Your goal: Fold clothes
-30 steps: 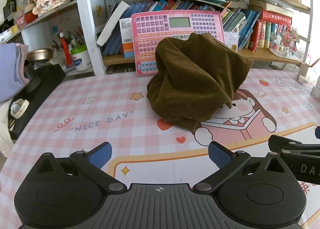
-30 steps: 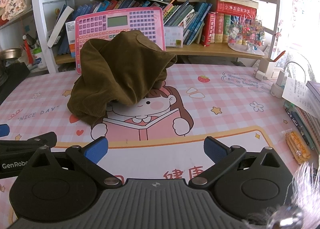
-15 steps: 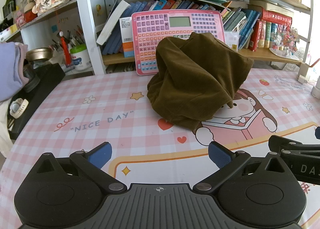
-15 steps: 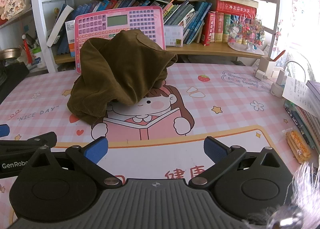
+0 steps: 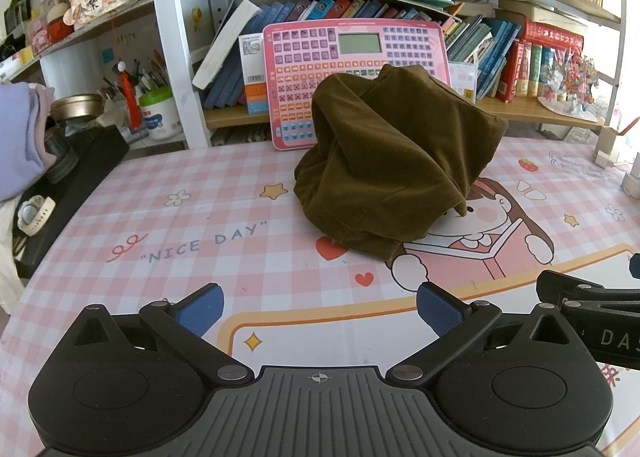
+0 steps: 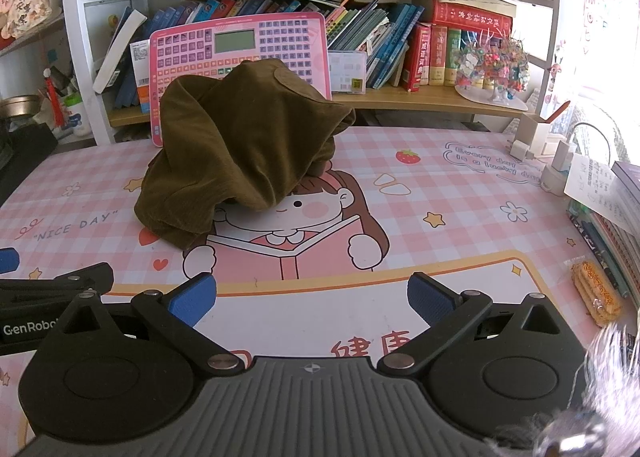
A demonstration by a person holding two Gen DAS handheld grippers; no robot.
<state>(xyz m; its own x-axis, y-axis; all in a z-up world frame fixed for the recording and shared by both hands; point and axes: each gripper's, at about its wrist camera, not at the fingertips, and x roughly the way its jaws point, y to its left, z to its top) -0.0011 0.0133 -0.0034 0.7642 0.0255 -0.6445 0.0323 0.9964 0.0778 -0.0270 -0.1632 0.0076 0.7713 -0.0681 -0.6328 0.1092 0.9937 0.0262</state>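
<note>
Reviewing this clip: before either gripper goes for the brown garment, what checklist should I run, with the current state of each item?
1. Left gripper open and holding nothing: ok.
2. Right gripper open and holding nothing: ok.
3. Brown garment within view of both cameras, ahead of both grippers: ok.
4. Garment spread flat for folding: not ok; it sits in a crumpled heap.
5. Bare table mat beside the heap for spreading it: ok.
6. Garment clear of the pink toy keyboard behind it: cannot tell; the heap overlaps its lower edge in both views.
</note>
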